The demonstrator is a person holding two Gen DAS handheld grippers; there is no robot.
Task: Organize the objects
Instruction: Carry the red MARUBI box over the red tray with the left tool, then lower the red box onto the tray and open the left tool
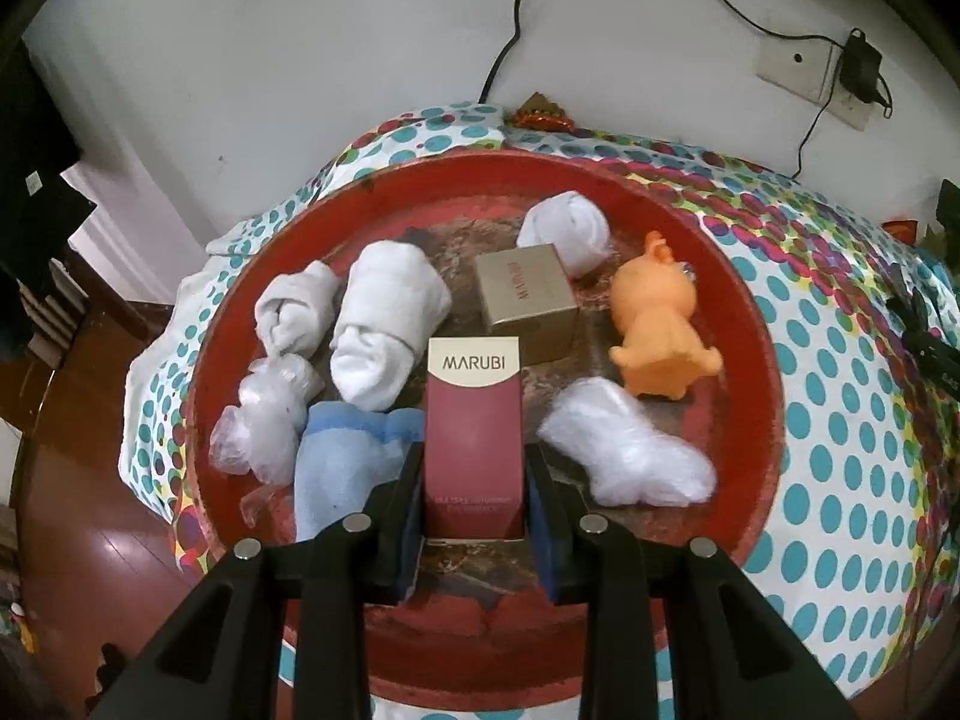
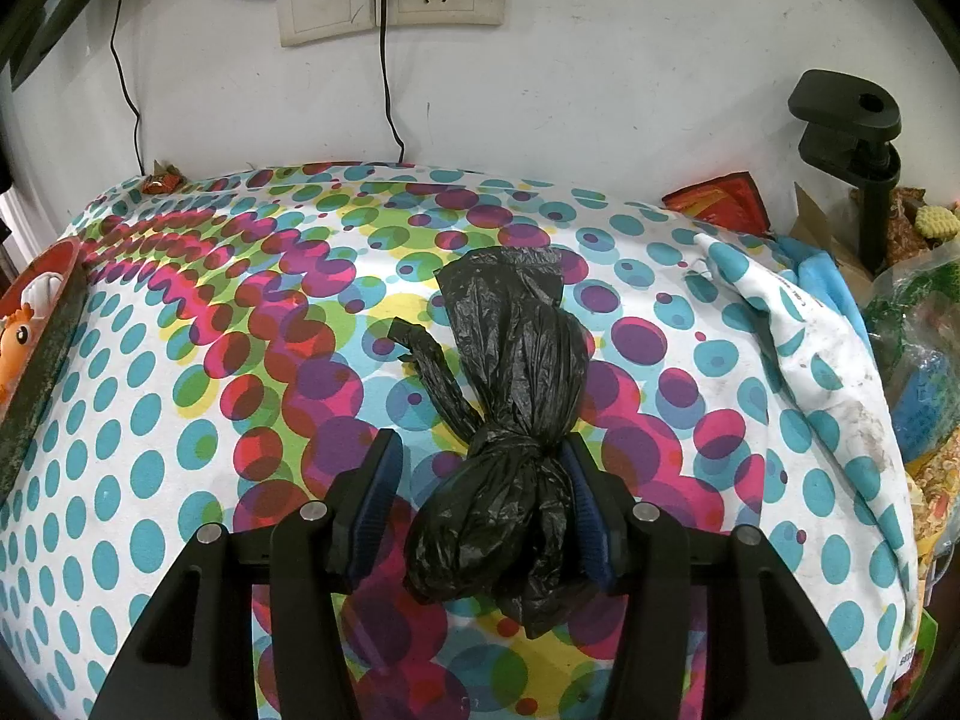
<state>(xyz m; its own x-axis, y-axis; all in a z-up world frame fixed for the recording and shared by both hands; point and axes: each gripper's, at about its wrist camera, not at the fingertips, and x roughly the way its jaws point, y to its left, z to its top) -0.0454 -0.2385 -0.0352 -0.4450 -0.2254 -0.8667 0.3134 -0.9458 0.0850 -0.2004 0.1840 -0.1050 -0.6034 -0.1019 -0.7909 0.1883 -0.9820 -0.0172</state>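
Two grips matter: your left gripper fingers clamp the maroon box upright over the red tray, needing a free spot, while your right gripper fingers loosely straddle the black bag on the dotted worktop.

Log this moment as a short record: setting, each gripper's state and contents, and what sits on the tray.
setting: red round tray on a dotted cloth
left gripper: shut on the maroon MARUBI box, over the tray
right gripper: open; knotted black plastic bag between its fingers, touching one pad only
on tray: gold box, orange toy, white rolled socks, blue cloth, clear bags
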